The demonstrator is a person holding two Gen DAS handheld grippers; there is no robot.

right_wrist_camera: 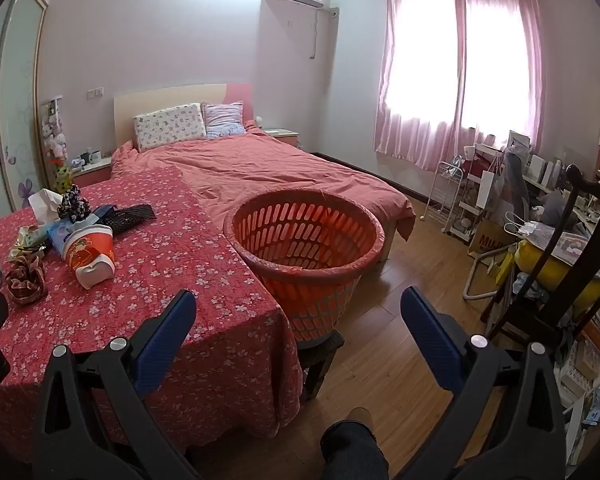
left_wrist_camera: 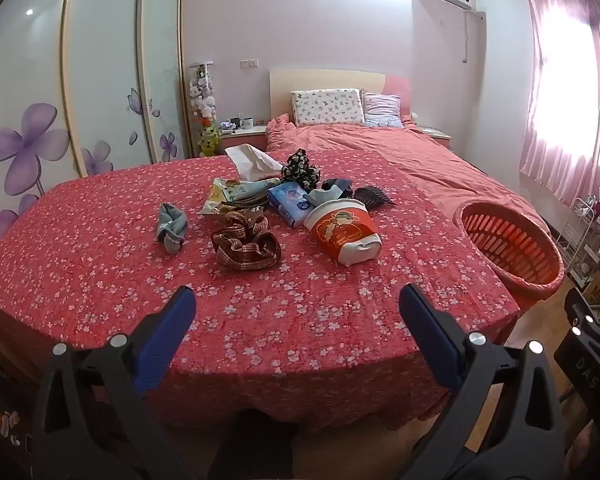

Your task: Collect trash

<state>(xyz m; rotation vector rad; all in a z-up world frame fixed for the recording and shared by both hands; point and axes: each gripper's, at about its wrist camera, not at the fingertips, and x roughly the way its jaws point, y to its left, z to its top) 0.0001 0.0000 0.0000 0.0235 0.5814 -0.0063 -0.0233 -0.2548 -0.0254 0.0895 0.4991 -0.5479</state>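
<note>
Standing off: both tools hover short of the clutter; judged the opening step, with nothing yet picked.
Counter (left_wrist_camera: 100, 264): draped in a red floral cloth, filling the centre of the left wrist view; the litter sits in a loose cluster at mid-frame, well apart from both tools.
Grey sock (left_wrist_camera: 171, 227): left edge of the cluster, lying alone; probably not trash.
Brown scrunchie (left_wrist_camera: 246, 246): just right of the sock, nearest the lower edge of the cluster.
Snack wrappers (left_wrist_camera: 236, 196): behind the scrunchie, crumpled; likely trash.
Blue tissue pack (left_wrist_camera: 290, 200): centre of the cluster, touching the cup.
Noodle cup (left_wrist_camera: 342, 232): tipped on its side, right of centre, its base dented; the plainest piece of trash and the nearest to the basket.
Orange basket (left_wrist_camera: 512, 248): right of frame at the counter's edge, on a low stool in the right wrist view; nothing can be seen in it.
Left hand-held gripper (left_wrist_camera: 296, 340): lower frame, fully spread, blue pads grasping nothing and touching nothing.
Right hand-held gripper (right_wrist_camera: 298, 340): lower frame, equally spread and free, aimed toward the basket.
Next move, judged: reach forward to the cup or wrappers, close lightly on the crushable wall, carry right to the basket.
Risk: cloth items mistaken for litter.
</note>
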